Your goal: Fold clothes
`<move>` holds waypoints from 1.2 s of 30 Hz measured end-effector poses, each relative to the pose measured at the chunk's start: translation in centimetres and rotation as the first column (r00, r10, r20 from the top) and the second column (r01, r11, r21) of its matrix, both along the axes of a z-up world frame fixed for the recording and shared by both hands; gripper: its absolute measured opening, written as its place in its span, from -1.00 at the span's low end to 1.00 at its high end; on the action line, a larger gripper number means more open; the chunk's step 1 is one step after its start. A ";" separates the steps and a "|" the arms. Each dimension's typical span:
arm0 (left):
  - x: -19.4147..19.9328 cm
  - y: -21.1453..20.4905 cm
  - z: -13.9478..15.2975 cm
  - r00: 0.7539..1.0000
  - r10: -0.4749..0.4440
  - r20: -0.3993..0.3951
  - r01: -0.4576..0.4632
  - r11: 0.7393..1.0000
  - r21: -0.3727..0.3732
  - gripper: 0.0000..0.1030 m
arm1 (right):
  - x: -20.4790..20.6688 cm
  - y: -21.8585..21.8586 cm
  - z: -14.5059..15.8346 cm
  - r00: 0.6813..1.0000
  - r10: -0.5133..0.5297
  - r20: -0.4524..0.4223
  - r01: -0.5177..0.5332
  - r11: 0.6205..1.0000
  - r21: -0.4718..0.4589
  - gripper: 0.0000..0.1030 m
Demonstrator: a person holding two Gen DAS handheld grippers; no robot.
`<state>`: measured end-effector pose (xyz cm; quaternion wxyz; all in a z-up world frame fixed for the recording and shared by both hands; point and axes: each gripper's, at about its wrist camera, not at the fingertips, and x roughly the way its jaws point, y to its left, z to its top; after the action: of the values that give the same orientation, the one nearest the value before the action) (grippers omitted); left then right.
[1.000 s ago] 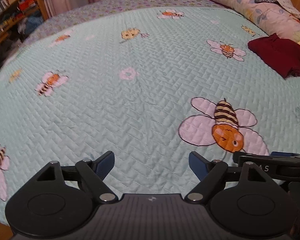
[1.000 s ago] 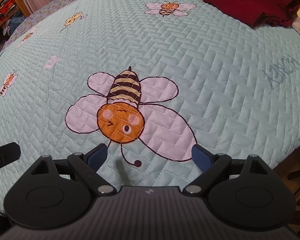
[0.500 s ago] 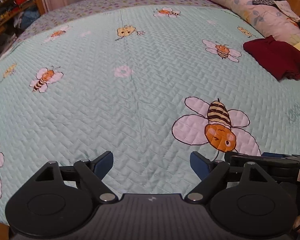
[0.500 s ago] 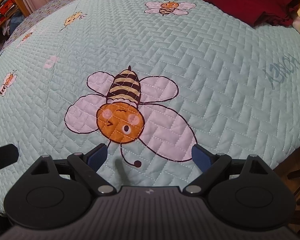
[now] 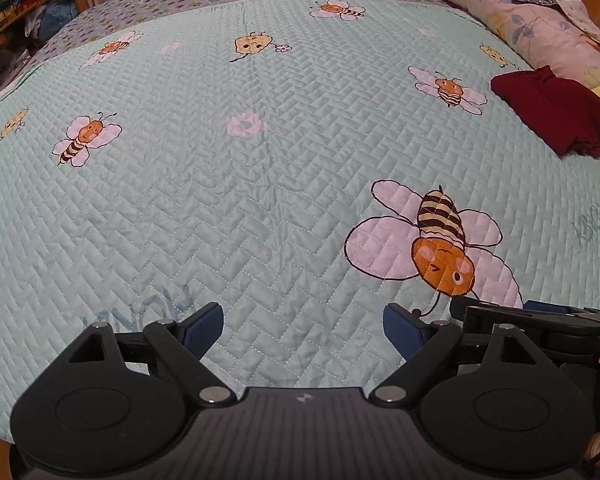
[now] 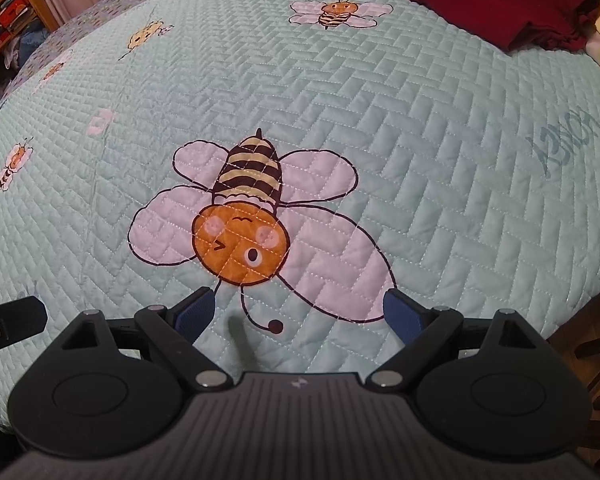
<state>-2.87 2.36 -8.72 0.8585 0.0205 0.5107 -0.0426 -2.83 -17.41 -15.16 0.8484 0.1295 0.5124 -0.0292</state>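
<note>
The right hand-held gripper hangs wide apart over the bee quilt; a dark red, seemingly folded garment lies far off.

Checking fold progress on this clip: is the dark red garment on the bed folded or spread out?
Folded. The dark red garment lies as a compact stack with layered edges on the quilt, apart from both grippers.

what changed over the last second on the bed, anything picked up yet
Nothing picked up. The left claw tipped up a little, so its view takes in more of the far bed; its jaws are opening with nothing between them. The right claw, open and empty, and the red garment stayed put.
</note>
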 end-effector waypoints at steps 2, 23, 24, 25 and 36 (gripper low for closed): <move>0.0 0.1 0.0 1.000 0.002 -0.002 -0.002 1.000 -0.003 0.73 | 0.0 0.0 0.0 1.000 0.000 0.000 0.000 1.000 -0.001 0.77; -0.4 0.1 0.0 0.999 -0.016 0.037 0.017 0.999 -0.035 0.72 | 0.0 0.0 -0.3 1.000 -0.001 -0.008 0.001 1.000 -0.005 0.77; -0.4 0.1 0.1 0.999 -0.016 0.043 0.018 0.999 -0.035 0.72 | 0.0 0.0 -0.3 1.000 -0.001 -0.008 0.001 1.000 -0.005 0.77; -0.6 0.1 0.3 0.998 -0.011 0.057 0.012 1.000 -0.022 0.74 | 0.0 0.0 -0.3 1.000 -0.001 -0.008 0.001 1.000 -0.006 0.77; -0.4 0.2 0.5 0.999 0.021 0.048 -0.022 1.000 0.006 0.70 | -0.1 0.1 -0.3 1.000 0.001 -0.011 -0.001 1.000 -0.007 0.77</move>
<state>-3.30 2.55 -8.20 0.8708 0.0190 0.4903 -0.0311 -2.88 -17.28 -15.46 0.8461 0.1262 0.5169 -0.0310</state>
